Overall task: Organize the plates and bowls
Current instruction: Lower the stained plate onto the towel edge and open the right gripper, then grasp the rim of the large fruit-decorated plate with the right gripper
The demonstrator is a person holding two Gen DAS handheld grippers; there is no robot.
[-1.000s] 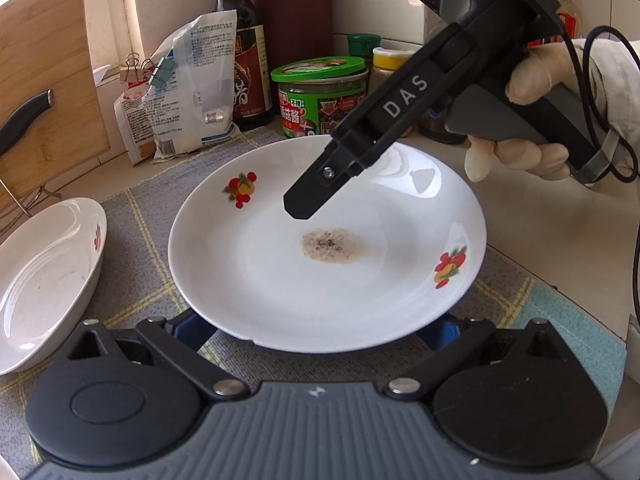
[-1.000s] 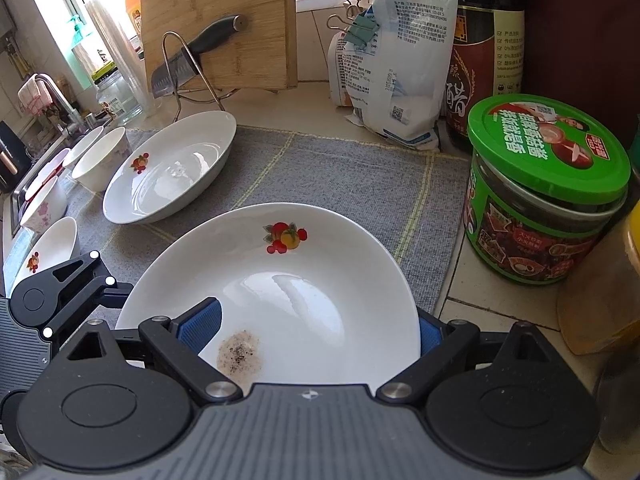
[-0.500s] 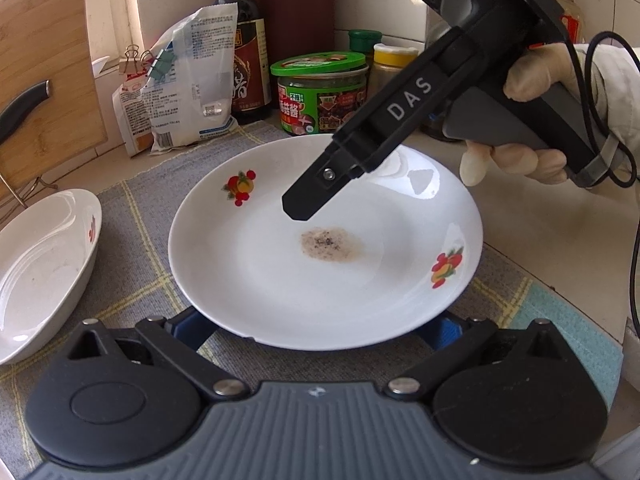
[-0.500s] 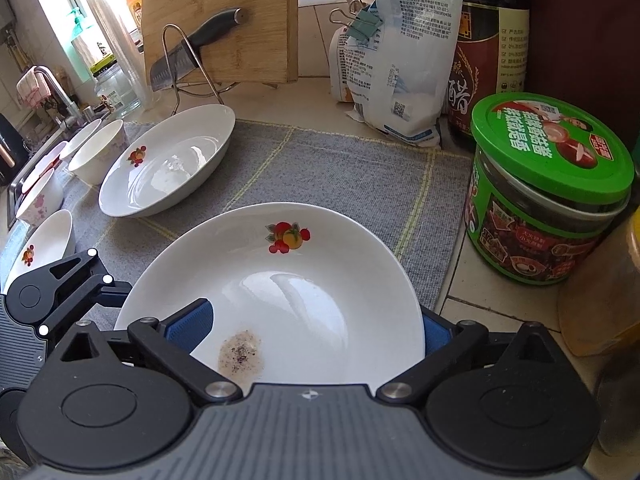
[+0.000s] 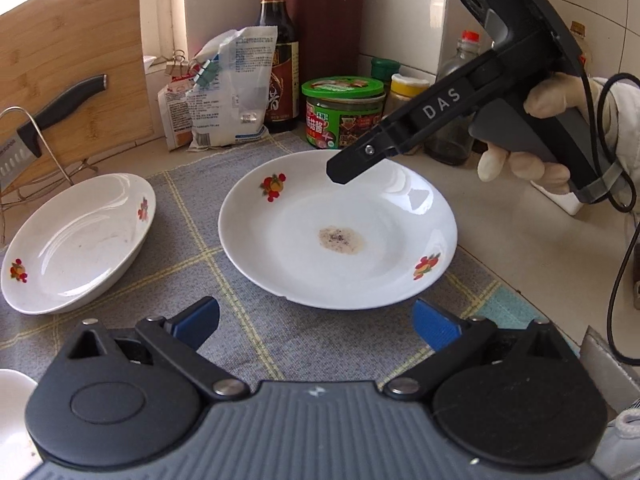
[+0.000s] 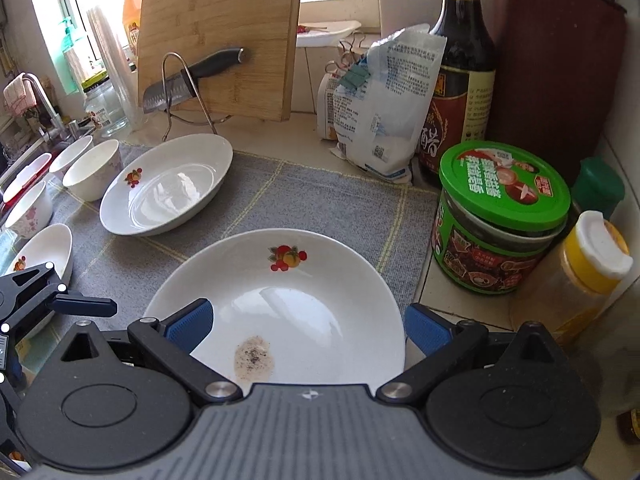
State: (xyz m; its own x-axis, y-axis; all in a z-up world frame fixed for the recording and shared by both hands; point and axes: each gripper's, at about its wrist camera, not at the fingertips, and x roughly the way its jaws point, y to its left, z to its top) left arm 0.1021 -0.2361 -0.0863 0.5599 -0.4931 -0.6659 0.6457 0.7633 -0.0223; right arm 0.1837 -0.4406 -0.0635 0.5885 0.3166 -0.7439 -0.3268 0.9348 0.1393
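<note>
The left claw (image 5: 316, 322) is observed nearest the left wrist camera, its blue-padded fingers (image 5: 198, 318) spread wide apart and empty, short of the near rim of the round white plate with fruit decals and a brown speckled residue (image 5: 338, 228). The plate is found resting flat on the grey checked cloth mat (image 5: 240, 312), touched by neither claw. The right claw (image 6: 306, 322) is held over the plate's far side, its fingers likewise parted on either side of the plate with nothing clamped; this straddling stance is judged to be preparation for a rim grasp.

To the left, on the same mat, a deeper white oval dish with matching decals (image 5: 78, 240) is noted, tilted slightly and well apart from the plate. Its placement suggests a likely stacking partner. Further left, in the right wrist view, several small white bowls (image 6: 92, 168) are lined up towards the sink.

At the back of the counter (image 5: 552, 248), a green-lidded sauce jar (image 6: 500, 220), a dark vinegar bottle (image 6: 460, 80) and a clipped white packet (image 6: 384, 108) are crowded near the plate's far edge; a collision risk is judged during lifting.
</note>
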